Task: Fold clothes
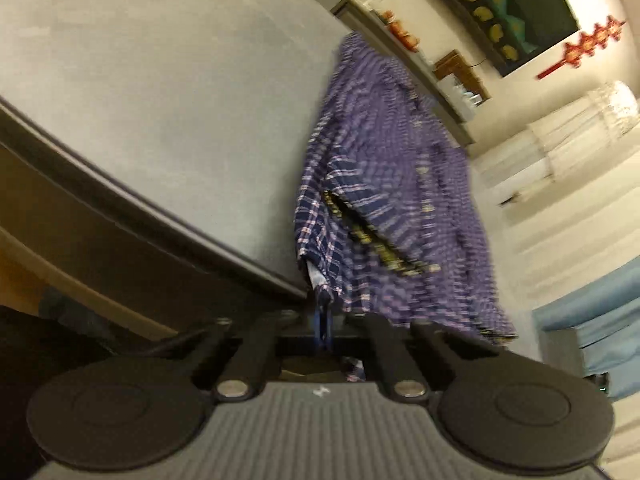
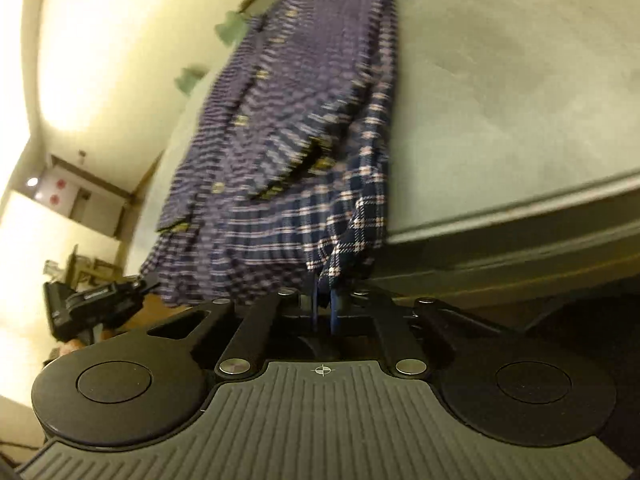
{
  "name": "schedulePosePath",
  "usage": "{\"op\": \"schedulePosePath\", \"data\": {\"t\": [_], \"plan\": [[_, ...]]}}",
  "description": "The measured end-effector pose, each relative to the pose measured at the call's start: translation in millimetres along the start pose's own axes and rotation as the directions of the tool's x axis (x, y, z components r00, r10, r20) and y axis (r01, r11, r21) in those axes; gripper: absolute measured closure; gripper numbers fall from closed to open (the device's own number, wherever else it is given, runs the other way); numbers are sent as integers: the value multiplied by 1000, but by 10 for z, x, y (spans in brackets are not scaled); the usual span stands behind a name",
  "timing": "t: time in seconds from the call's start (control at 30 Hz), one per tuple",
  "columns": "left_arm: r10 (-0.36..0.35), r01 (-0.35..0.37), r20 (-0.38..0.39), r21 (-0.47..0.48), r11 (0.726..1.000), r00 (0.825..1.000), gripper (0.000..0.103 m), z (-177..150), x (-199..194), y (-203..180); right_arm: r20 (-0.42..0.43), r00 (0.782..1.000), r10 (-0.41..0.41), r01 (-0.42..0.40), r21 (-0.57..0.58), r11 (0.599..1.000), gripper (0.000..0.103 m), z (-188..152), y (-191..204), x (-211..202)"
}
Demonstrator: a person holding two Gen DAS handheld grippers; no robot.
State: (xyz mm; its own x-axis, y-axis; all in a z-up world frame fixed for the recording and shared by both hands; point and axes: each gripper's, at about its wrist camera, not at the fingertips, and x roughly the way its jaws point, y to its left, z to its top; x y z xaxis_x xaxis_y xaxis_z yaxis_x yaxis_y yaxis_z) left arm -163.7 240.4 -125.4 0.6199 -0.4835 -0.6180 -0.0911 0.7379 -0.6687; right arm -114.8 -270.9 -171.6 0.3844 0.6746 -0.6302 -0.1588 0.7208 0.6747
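Plaid shirt point(image 1: 384, 184) pinched in both grippers point(image 1: 322, 320) point(image 2: 324, 304) — spreading away over the table point(image 1: 160, 100).

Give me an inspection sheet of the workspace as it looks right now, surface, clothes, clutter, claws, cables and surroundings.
Surface: grey table, bare apart from the garment, dark front edge.
Job's things: one blue plaid shirt, bunched, lying partly on the table and hanging over its near edge; blurred.
Clutter: nothing seen on the table.
Grippers: left claw shut on a fold of the shirt; right claw shut on another fold. The left claw also shows in the right wrist view, low at the left.
Cables: nothing seen.
Surroundings: shelf with small items along the far wall, red hanging ornament, pale blue cloth, doorway.
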Motion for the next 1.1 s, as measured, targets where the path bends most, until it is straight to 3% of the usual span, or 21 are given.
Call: {"op": "schedulePosePath", "data": {"t": [0.2, 0.3, 0.37, 0.43, 0.53, 0.57, 0.6, 0.67, 0.7, 0.77, 0.87, 1.03, 1.1], "plan": [[-158, 158, -19, -26, 987, 987, 101, 311, -23, -247, 41, 995, 92, -89, -61, 994, 101, 287, 215, -248], [-240, 239, -9, -42, 970, 971, 101, 784, 136, -498, 99, 983, 152, -145, -77, 986, 101, 718, 308, -313], [-268, 269, 27, -44, 962, 963, 101, 1293, 284, -696, 156, 972, 178, -167, -83, 982, 101, 1109, 335, -315], [-256, 259, 70, -31, 965, 964, 101, 1889, 536, -872, 230, 957, 176, -165, -68, 984, 101, 1622, 291, -212], [-144, 144, 70, 6, 990, 987, 99, 2612, 1159, -953, 319, 941, 111, -128, 34, 991, 99, 2370, -2, 166], [-99, 99, 60, 12, 995, 993, 97, 2749, 1365, -926, 322, 942, 93, -127, 83, 988, 87, 2546, -154, 344], [-56, 56, 53, 6, 998, 997, 88, 2820, 1527, -865, 324, 944, 61, -109, 130, 986, 72, 2612, -270, 449], [-61, 61, 67, -1, 998, 996, 76, 2818, 1596, -730, 317, 948, 21, -77, 167, 983, 55, 2685, -372, 595], [-86, 86, 77, 1, 996, 993, 67, 2785, 1577, -663, 309, 951, 14, -65, 156, 986, 55, 2693, -355, 637], [-98, 96, 84, 18, 995, 992, 62, 2656, 1475, -539, 293, 956, 1, -41, 133, 990, 55, 2709, -320, 722], [-43, 36, 78, 81, 996, 996, 61, 2465, 1392, -477, 278, 960, -11, -4, 53, 999, 49, 2608, -188, 647], [79, -90, 68, 174, 981, 995, 45, 2149, 1413, -344, 240, 969, -57, 51, 30, 998, 42, 2393, -182, 495], [79, -96, 87, 216, 972, 993, 38, 2103, 1421, -361, 221, 973, -61, 61, 9, 998, 30, 2304, -222, 436]]}}
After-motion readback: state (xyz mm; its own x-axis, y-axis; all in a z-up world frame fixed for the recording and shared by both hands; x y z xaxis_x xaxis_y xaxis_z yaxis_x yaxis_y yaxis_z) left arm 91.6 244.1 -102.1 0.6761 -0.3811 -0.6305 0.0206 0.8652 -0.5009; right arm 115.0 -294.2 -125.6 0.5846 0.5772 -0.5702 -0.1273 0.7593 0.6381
